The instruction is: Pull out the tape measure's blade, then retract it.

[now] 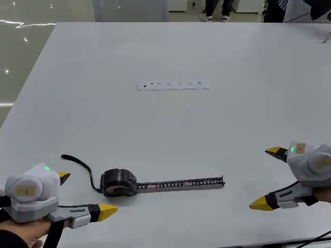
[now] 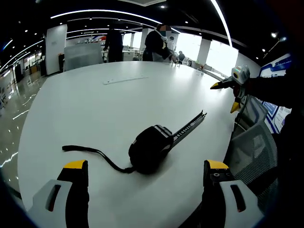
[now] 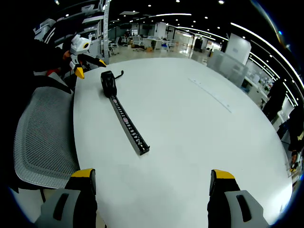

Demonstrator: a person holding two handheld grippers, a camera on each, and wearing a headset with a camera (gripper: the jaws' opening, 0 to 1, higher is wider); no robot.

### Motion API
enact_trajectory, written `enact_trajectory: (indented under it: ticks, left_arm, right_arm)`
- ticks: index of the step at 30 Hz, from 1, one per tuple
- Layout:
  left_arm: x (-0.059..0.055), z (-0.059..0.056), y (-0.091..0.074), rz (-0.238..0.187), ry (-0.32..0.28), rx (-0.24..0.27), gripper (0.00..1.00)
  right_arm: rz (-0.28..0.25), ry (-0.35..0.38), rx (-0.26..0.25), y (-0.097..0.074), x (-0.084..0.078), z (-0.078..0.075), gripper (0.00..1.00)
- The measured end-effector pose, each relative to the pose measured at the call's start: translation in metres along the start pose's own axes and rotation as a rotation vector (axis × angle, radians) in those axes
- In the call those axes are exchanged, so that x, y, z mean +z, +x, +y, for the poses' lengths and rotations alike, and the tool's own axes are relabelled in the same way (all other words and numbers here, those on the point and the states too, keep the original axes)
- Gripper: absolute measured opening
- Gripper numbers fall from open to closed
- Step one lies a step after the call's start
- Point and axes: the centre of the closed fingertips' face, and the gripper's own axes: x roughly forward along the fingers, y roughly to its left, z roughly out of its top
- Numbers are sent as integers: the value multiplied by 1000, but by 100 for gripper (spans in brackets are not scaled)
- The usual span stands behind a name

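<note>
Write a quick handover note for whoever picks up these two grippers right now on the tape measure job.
Left gripper: open, holding nothing, just beside the black tape measure case.
Right gripper: open, holding nothing, off past the blade's hooked tip.
Things: the case lies on the white table, with its black wrist strap trailing on the left gripper's side. The dark marked blade lies flat, extended toward the right gripper.
Done: blade is out.
Left: retract it into the case.
</note>
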Motion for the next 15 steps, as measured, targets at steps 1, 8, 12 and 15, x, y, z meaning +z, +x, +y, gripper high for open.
enact_trajectory:
  ticks: [1, 8, 12, 15]
  left_arm:
    - [1, -2, 1, -2, -2, -5, 99]
    - [3, -11, 9, -1, 13, -22, 99]
    - [7, -19, 14, -11, 18, -37, 99]
    - [8, -20, 18, -13, 29, -26, 99]
  right_arm:
    - [4, -1, 7, 1, 1, 0, 99]
    - [26, -33, 34, 6, 3, 1, 99]
    - [37, -64, 46, 10, 6, 1, 99]
    - [43, -74, 51, 12, 10, 1, 99]
